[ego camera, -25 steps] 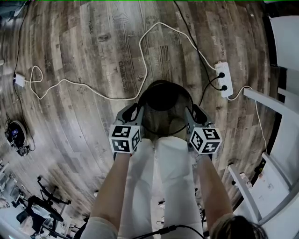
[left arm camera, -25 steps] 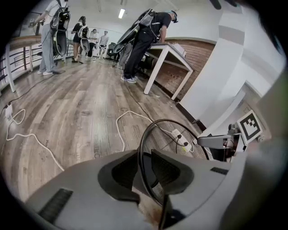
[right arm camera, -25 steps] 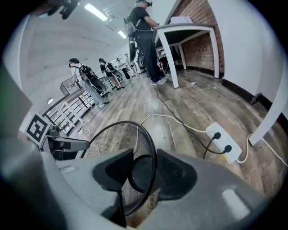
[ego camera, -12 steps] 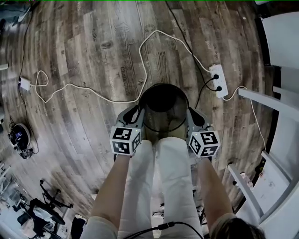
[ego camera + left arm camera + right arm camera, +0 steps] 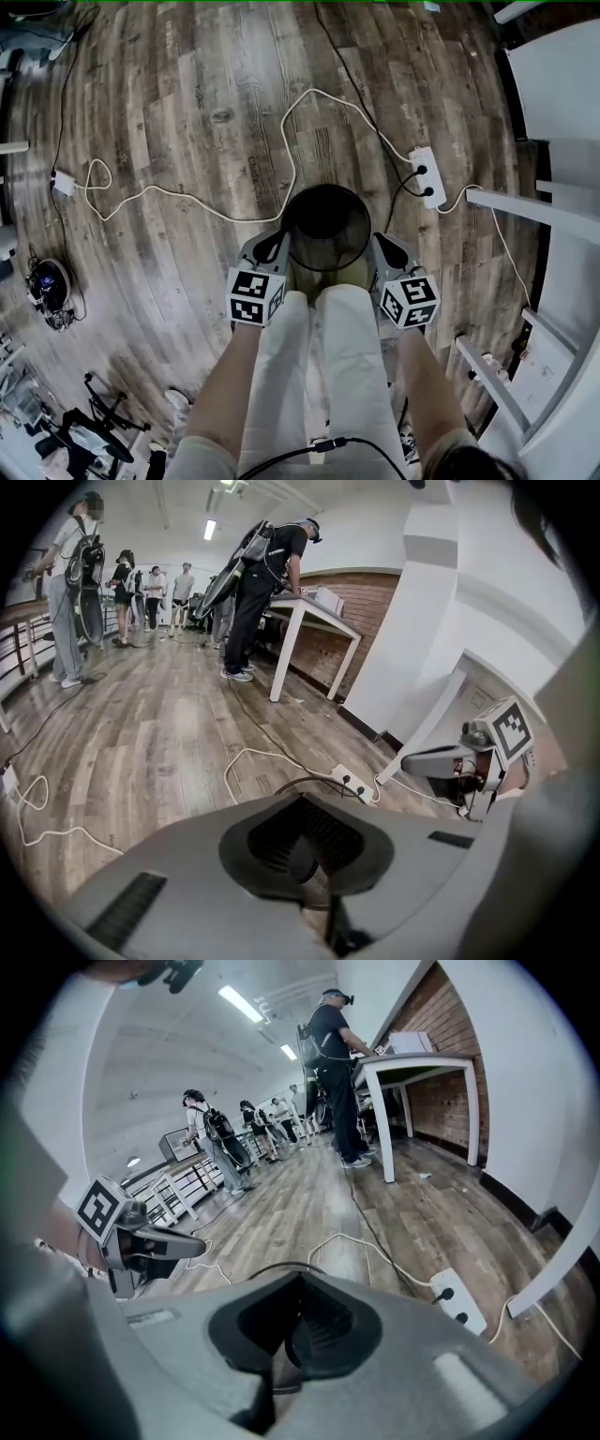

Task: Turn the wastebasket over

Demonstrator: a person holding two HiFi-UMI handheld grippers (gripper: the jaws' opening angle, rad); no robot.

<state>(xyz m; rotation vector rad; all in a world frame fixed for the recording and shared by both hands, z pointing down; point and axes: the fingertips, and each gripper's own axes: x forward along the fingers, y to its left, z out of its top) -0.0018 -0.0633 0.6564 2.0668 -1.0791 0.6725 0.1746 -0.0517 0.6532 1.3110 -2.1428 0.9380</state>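
Note:
The wastebasket (image 5: 327,246), a dark round mesh bin, hangs mouth up in front of the person's legs in the head view. My left gripper (image 5: 278,244) is shut on the rim's left side and my right gripper (image 5: 376,244) on its right side. Both pairs of jaws have just been closing on the rim. In the left gripper view my left gripper (image 5: 307,855) pinches a strip of mesh, with the thin rim (image 5: 309,782) arcing beyond. In the right gripper view my right gripper (image 5: 292,1335) bites the rim (image 5: 272,1267) the same way.
A white power strip (image 5: 424,176) lies on the wood floor right of the basket. A long white cable (image 5: 291,141) runs from it to a charger (image 5: 64,183). White table legs (image 5: 525,211) stand at the right. Several people stand by a table (image 5: 309,611) far off.
Both grippers have come up with the wastebasket between them. The power strip and cable have slid left and down in the head view, and more floor shows.

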